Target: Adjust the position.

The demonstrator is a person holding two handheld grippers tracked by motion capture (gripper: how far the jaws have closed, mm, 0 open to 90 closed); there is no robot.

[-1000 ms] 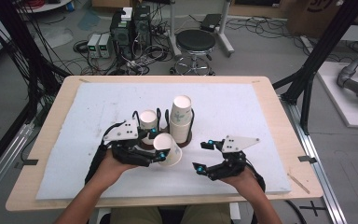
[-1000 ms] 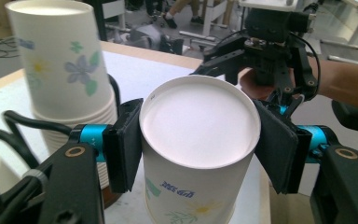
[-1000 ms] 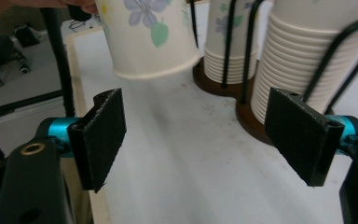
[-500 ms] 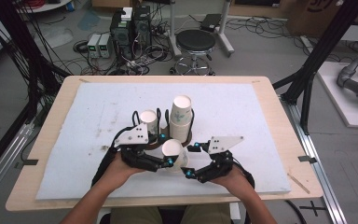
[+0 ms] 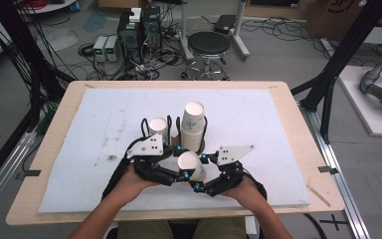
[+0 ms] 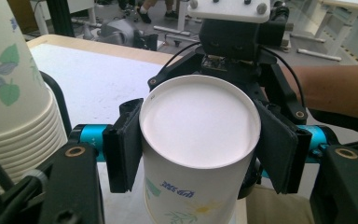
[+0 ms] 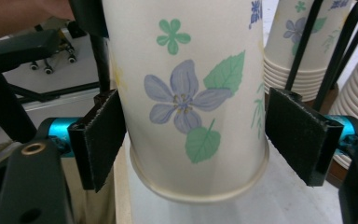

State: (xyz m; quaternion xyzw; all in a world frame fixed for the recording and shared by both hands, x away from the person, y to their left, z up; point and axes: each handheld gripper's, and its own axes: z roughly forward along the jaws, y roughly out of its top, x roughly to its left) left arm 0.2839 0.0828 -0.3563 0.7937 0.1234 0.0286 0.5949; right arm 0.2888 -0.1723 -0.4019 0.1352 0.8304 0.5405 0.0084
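A flowered paper cup [image 5: 190, 167] hangs tilted above the white mat's near middle, its white round end turned up. My left gripper [image 5: 180, 172] is shut on it, both pads pressed to its sides [image 6: 121, 151]. The right gripper [image 5: 202, 178] comes in from the opposite side and its jaws stand open around the same cup [image 7: 186, 93]. Its left pad [image 7: 103, 135] lies close to the wall, while the right pad [image 7: 303, 135] stands clear with a gap. The right gripper's grey plate [image 6: 228, 9] rises just behind the cup.
Just beyond the grippers a black wire holder [image 5: 204, 127] carries two stacks of paper cups, a short one [image 5: 158, 127] and a taller one [image 5: 194, 122]. The white mat [image 5: 258, 114] covers most of the wooden table [image 5: 298, 129]. A stool and computers stand on the floor beyond.
The right gripper has moved left, and its jaws now straddle the cup. The left gripper has shifted slightly right with the cup, which it still holds.
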